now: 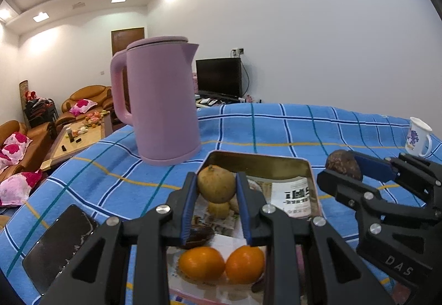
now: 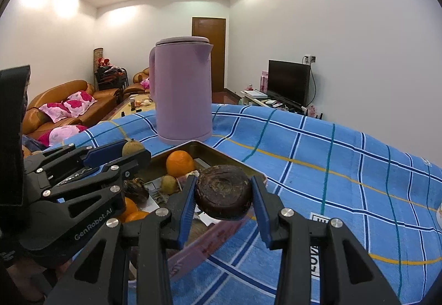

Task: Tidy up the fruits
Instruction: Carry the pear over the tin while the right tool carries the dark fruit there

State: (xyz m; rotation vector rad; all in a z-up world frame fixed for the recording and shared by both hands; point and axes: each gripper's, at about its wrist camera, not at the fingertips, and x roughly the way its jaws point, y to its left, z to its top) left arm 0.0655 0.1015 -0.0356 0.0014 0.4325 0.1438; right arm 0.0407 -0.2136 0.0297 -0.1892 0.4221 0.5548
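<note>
Left gripper (image 1: 216, 189): both blue-padded fingers (image 1: 190, 202) are pressed against the sides of a tan-brown round fruit (image 1: 216, 186); the fruit is held clear above the tin tray (image 1: 257, 159); in the right wrist view the same gripper (image 2: 129, 151) shows at the left with that fruit (image 2: 132, 146) between its tips.

Right gripper (image 2: 223, 197): jaws clamped on a dark brown, flattened round fruit (image 2: 223, 194) with a rough skin; the pads (image 2: 259, 208) bear on its two sides; the fruit hangs over the near right edge of the tray (image 2: 221, 151); in the left wrist view this gripper (image 1: 344, 166) sits to the right of the tray, the dark fruit (image 1: 343, 165) gripped at its tip.

Tray contents: two oranges (image 1: 201, 263) side by side and touching at the near end; a dark brown fruit (image 1: 199, 237) just behind them, partly hidden by the left finger; a small yellowish fruit (image 1: 218, 209) further in; printed paper (image 1: 292, 194) lines the tray floor; the right wrist view shows one orange (image 2: 179, 163) toward the tray's far corner.

Surroundings: the tray rests on a blue checked cloth (image 1: 262, 125) covering the table; a pink electric kettle (image 1: 163, 103) stands upright just beyond the tray, lid on; a white mug with a purple print (image 1: 418, 137) stands near the cloth's far right edge, well apart from the tray; a dark phone (image 1: 59, 247) lies on the cloth to the left of the left gripper; a black television (image 2: 288, 82) stands against the far wall.
</note>
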